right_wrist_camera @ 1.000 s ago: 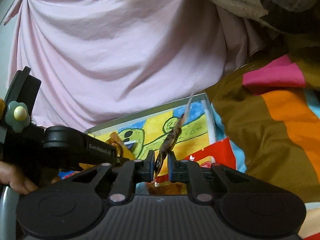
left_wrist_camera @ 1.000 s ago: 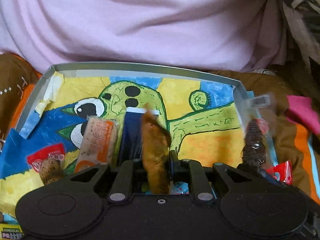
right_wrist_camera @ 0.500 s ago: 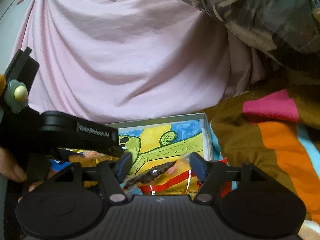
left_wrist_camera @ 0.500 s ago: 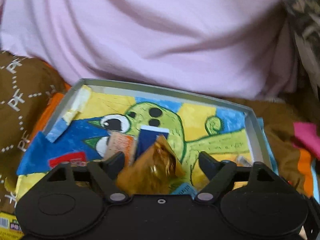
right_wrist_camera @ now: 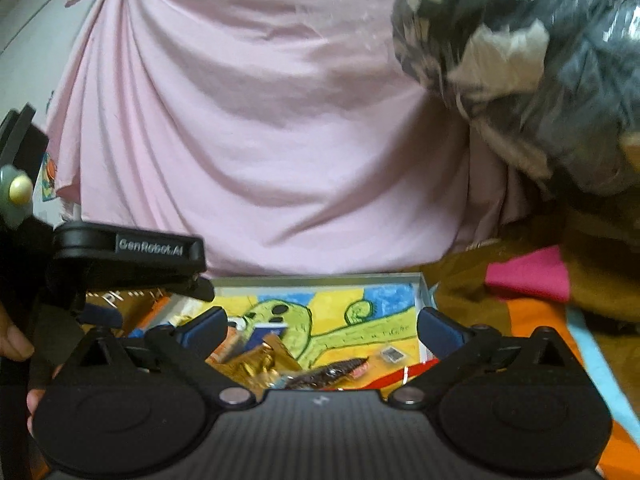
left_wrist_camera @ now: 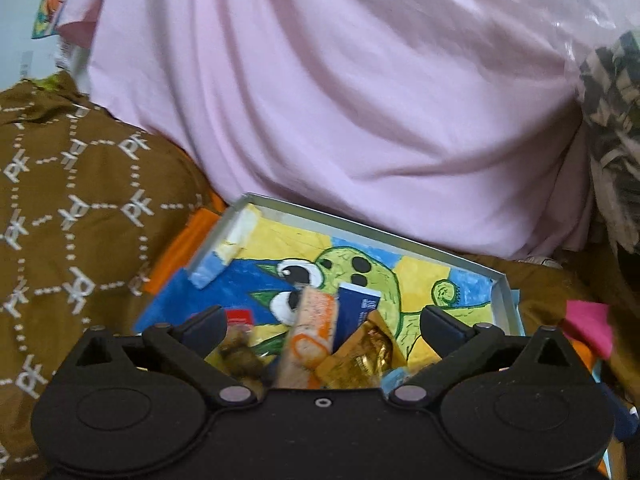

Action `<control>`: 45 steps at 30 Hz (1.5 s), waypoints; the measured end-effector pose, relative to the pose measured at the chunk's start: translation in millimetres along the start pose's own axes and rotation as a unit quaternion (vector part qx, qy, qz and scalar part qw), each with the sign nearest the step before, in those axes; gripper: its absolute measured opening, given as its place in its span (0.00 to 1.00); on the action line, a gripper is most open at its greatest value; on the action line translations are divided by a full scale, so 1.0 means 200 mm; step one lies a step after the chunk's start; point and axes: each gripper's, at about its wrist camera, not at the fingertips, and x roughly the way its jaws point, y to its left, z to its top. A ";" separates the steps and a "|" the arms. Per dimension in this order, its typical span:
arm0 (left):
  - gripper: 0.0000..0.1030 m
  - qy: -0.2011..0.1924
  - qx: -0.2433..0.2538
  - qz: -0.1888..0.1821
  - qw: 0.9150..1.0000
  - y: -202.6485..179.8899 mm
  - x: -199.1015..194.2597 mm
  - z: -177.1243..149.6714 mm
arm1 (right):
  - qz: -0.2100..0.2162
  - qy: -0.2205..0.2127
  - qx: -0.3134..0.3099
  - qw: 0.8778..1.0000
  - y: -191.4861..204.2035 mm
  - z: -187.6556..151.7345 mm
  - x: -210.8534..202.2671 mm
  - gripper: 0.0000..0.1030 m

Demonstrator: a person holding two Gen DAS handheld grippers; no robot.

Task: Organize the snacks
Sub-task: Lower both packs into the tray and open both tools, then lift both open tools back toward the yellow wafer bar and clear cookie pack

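Both grippers' jaws had just been opening and stood wide apart, gripping nothing. Gold snack (left_wrist_camera: pixel 362 354) lay in tray (left_wrist_camera: pixel 502 300) below left gripper (left_wrist_camera: pixel 320 322); dark snack (right_wrist_camera: pixel 332 372) lay below right gripper (right_wrist_camera: pixel 320 324).

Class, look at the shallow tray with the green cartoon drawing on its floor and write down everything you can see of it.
The tray is a shallow rectangular box with low, thin grey walls that look like card or metal. Its floor carries a crayon-style picture of a green big-eyed creature on yellow and blue patches. It lies flat on a brown patterned blanket, its far wall against pink fabric. Its near end holds wrapped snacks: an orange-and-white bar, a dark blue packet, a gold foil wrapper. One corner's paper lining is peeling.
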 end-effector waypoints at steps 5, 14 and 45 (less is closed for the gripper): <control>0.99 -0.005 0.003 0.006 1.000 0.08 -0.16 -0.03 | -0.001 -0.017 -0.009 1.000 0.05 0.05 -0.15 1.00; 0.99 -0.006 0.031 0.023 0.999 0.24 -0.42 -0.17 | 0.001 -0.041 0.001 0.999 0.15 0.08 -0.39 1.00; 0.99 0.066 0.116 0.060 0.989 0.69 -0.64 -0.75 | 0.023 0.191 0.001 0.981 0.30 -0.41 -0.59 1.00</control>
